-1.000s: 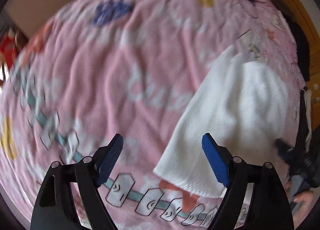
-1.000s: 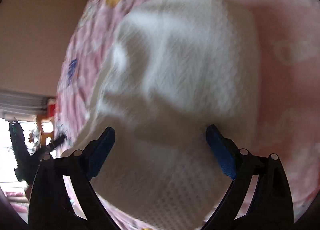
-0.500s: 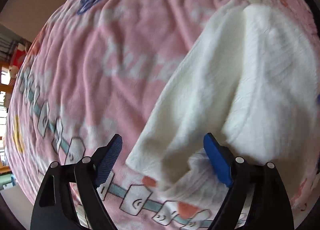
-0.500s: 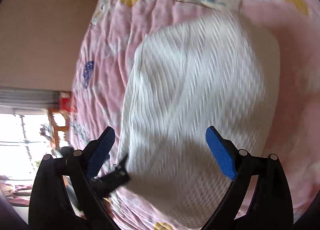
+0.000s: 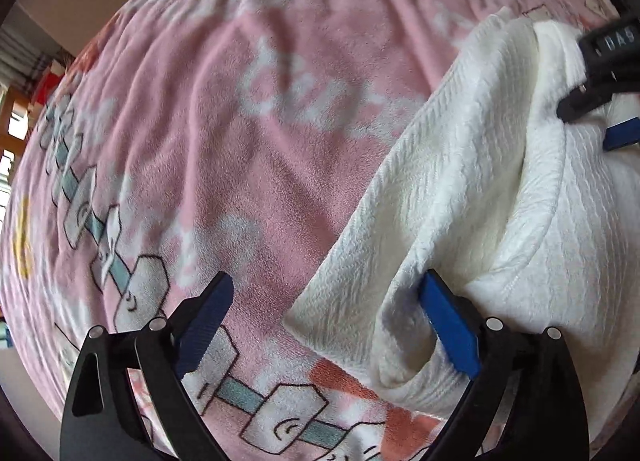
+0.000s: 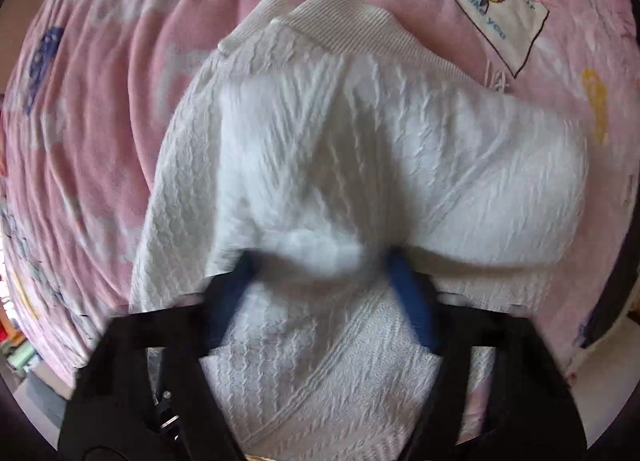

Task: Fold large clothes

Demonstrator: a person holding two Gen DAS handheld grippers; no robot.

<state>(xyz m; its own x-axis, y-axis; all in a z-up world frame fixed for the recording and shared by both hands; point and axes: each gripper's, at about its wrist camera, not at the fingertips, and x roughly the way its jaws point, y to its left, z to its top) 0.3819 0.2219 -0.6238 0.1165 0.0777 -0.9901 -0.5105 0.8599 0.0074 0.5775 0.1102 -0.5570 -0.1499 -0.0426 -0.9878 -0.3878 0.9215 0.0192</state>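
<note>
Pink printed blanket underneath. Left view: left gripper spread and opening, white sweater edge between its jaws (unpinched). Right view: right gripper closing, sweater bunched between its jaws.

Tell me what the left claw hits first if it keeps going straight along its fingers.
Probably the corner of the white knit sweater: its edge lies between the opening fingers of the left claw, over the pink blanket. Depth is unclear; one finger would meet blanket.
</note>
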